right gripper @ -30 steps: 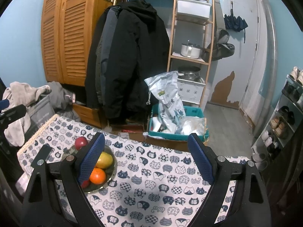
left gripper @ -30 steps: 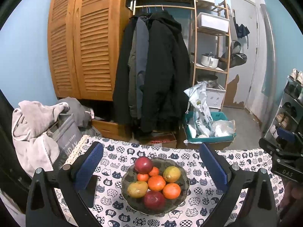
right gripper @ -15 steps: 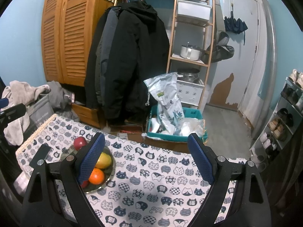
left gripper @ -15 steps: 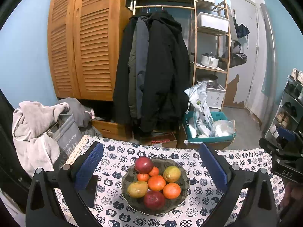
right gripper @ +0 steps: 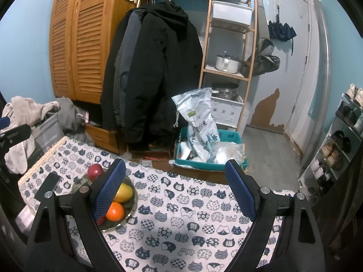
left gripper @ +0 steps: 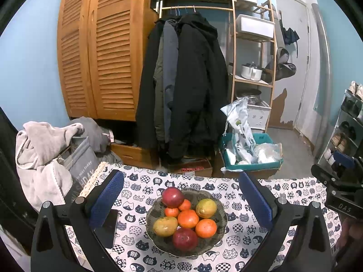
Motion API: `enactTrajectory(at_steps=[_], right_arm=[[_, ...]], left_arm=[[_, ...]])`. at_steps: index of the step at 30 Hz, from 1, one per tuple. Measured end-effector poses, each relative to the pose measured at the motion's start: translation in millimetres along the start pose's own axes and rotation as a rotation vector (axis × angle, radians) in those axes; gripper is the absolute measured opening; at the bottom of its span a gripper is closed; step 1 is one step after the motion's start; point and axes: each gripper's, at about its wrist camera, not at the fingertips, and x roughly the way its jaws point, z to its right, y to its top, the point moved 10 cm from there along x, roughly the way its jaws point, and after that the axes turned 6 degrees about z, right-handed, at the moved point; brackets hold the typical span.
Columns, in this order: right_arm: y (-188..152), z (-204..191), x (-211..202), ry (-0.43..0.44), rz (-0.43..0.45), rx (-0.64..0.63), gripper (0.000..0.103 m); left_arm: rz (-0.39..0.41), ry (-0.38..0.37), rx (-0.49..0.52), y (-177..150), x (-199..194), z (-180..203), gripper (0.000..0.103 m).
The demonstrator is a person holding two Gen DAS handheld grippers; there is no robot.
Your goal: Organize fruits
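Observation:
A dark bowl (left gripper: pixel 221 231) of fruit sits on the cat-print tablecloth (left gripper: pixel 240 229). It holds two red apples (left gripper: pixel 172 196), several oranges (left gripper: pixel 188 218) and two yellow-green mangoes (left gripper: pixel 206 208). My left gripper (left gripper: pixel 181 200) is open and empty, held above and in front of the bowl, its pads either side. In the right wrist view the bowl (right gripper: pixel 132 206) lies at the left, partly behind the left finger (right gripper: pixel 110 189). My right gripper (right gripper: pixel 175 189) is open and empty over the cloth (right gripper: pixel 192 213), to the right of the bowl.
A black phone (left gripper: pixel 107 227) lies left of the bowl. A grey laundry basket with clothes (left gripper: pixel 45 156) stands at the table's left. Beyond the far edge are hanging coats (left gripper: pixel 181 83), a teal crate (left gripper: pixel 249 156) and a shelf unit (right gripper: pixel 226 52).
The right gripper has drifted slightly, so the bowl sits a little lower left in its view. The left gripper has hardly moved.

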Motion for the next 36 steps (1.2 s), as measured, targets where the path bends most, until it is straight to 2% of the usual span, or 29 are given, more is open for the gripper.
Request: enactTrajectory(at_steps=[36], right_arm=[[2,6,-1,-0.007,0.005,-0.011,0.088]], left_arm=[[0.012,0.014,-0.045,9,-10,-1,0.102]])
